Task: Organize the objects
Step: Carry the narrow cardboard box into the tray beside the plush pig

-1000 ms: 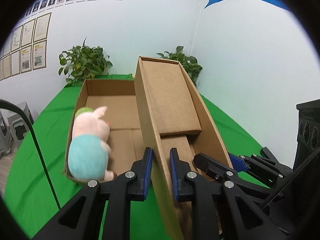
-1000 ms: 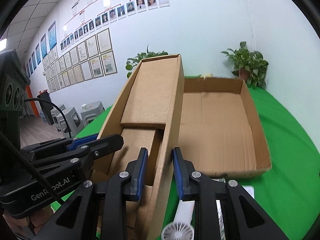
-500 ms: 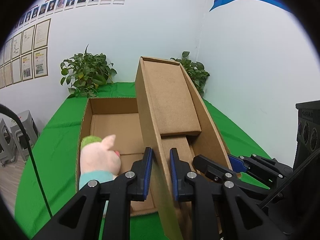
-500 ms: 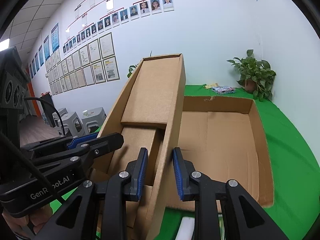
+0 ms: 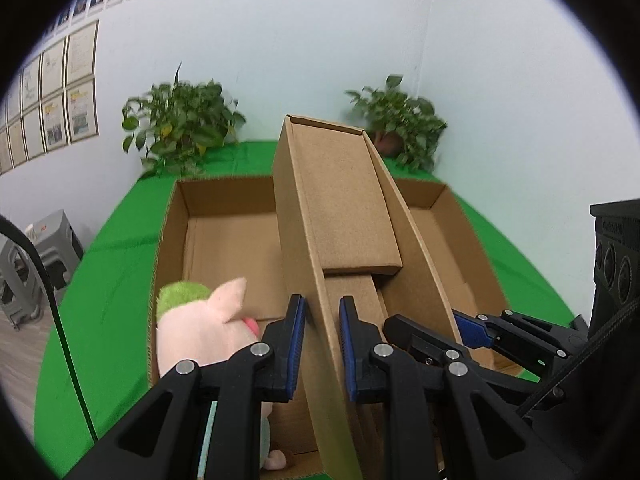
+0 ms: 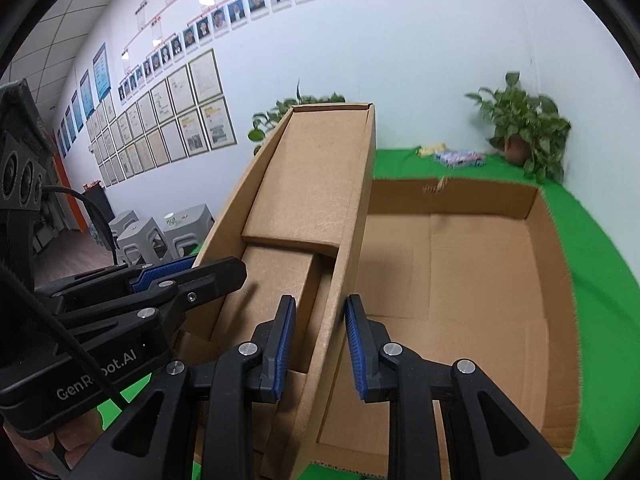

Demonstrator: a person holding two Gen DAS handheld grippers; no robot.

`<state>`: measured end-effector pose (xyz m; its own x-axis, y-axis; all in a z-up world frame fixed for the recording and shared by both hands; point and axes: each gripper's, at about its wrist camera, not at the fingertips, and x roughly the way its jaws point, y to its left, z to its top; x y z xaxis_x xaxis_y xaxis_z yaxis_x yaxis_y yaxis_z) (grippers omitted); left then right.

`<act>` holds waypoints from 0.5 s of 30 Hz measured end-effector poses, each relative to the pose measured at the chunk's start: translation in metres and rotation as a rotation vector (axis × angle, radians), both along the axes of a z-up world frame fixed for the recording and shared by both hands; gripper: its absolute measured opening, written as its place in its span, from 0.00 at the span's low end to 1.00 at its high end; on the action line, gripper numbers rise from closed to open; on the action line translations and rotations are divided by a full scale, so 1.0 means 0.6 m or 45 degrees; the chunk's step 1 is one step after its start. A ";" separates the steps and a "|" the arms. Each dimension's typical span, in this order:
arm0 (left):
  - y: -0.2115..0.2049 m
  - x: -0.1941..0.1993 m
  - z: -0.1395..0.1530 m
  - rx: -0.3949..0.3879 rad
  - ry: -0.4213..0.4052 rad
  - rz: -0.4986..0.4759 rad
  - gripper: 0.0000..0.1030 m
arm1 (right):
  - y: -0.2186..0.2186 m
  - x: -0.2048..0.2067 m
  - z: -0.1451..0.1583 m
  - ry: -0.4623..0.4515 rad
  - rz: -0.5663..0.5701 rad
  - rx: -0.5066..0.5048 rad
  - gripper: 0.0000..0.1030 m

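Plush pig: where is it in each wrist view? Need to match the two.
Left wrist: plush pig at lower left, inside the large open box, against its left wall.
Right wrist: not in view.
Shared landmark: the narrow cardboard box, which both grippers hold, centre frame in each.

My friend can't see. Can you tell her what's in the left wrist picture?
The left gripper pinches one wall of a small open cardboard box, held above a big cardboard box on a green table. The right gripper grips the opposite wall. A pink plush pig sits in the big box.
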<state>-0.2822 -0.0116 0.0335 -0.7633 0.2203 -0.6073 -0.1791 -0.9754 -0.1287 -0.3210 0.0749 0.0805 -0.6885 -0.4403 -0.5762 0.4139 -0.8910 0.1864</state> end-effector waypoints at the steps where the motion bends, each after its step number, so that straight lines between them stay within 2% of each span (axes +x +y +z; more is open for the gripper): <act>1: 0.000 -0.010 -0.015 -0.013 -0.025 0.005 0.15 | -0.004 -0.015 -0.017 -0.020 0.003 0.010 0.23; 10: -0.006 -0.050 -0.106 -0.052 -0.178 0.041 0.15 | -0.020 -0.106 -0.148 -0.174 0.015 0.013 0.22; 15: -0.012 -0.060 -0.138 -0.024 -0.244 0.051 0.14 | -0.031 -0.128 -0.189 -0.209 0.011 0.049 0.21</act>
<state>-0.3184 -0.0187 -0.0493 -0.6414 0.1793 -0.7459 -0.1140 -0.9838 -0.1384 -0.3978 0.0563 -0.0329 -0.5798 -0.4217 -0.6972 0.3885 -0.8952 0.2183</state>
